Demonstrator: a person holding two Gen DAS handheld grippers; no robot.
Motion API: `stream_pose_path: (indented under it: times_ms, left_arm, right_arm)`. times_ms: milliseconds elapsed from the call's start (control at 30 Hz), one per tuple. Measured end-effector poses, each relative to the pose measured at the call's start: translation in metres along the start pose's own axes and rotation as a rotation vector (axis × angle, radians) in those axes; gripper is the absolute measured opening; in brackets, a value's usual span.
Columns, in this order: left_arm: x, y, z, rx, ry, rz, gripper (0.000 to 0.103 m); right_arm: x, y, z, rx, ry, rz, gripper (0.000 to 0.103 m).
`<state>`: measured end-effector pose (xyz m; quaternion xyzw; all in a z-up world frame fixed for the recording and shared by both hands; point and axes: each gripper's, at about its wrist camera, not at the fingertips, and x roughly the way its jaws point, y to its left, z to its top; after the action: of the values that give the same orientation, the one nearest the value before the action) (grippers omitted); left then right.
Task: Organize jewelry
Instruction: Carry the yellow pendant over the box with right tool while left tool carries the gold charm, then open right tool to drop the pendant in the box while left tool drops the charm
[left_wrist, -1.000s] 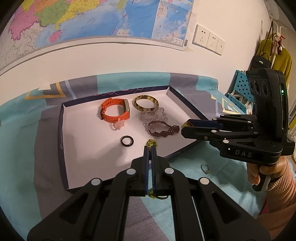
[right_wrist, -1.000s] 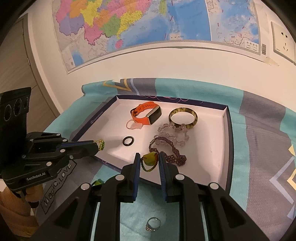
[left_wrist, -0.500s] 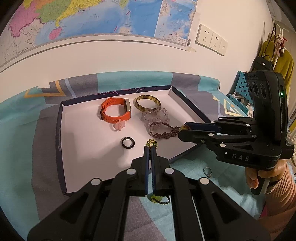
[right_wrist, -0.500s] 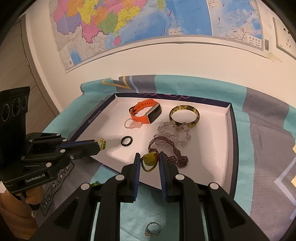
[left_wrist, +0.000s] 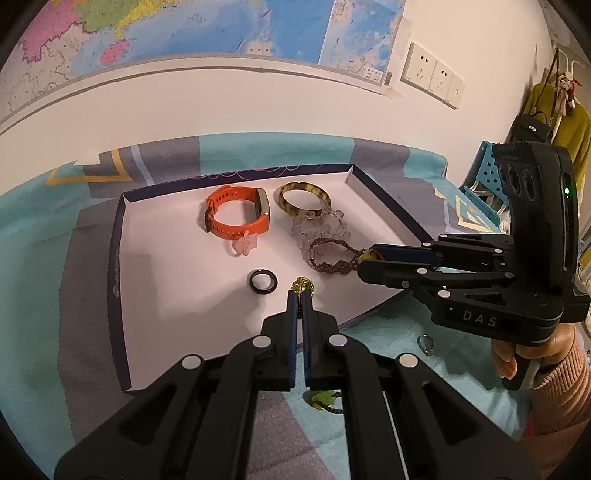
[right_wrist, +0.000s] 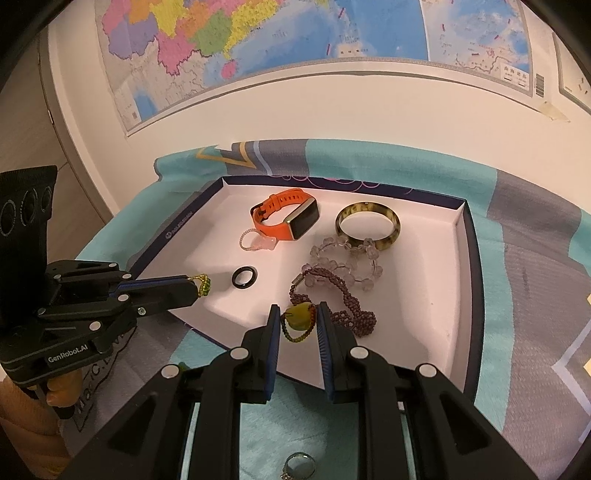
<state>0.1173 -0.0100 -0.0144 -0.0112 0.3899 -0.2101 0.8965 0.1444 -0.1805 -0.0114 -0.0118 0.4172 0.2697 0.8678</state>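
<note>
Sideways, yellow pendant (right_wrist: 300, 320) between right gripper (right_wrist: 297, 325) fingers.

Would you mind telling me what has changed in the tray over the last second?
Nothing visibly changed. The left gripper still pinches the green ring, the right gripper still holds the yellow bead bracelet over the tray, and the jewelry inside lies as before.

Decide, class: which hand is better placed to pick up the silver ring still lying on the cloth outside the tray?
Neither is free: both tongs hold jewelry. Right is likelier once it unloads. The silver ring lies just beneath the right tongs, which grip a yellow pendant. The left tongs, pinching a green-gold ring, sit farther off.
</note>
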Motion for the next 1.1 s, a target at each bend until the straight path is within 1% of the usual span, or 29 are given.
stream_pose_path:
  times_ms: [1100]
  left_arm:
    - [0.024, 0.007, -0.001, -0.033, 0.048, 0.015, 0.003]
  right_arm:
    - [0.023, 0.000, 0.001, 0.000, 0.054, -0.024, 0.019]
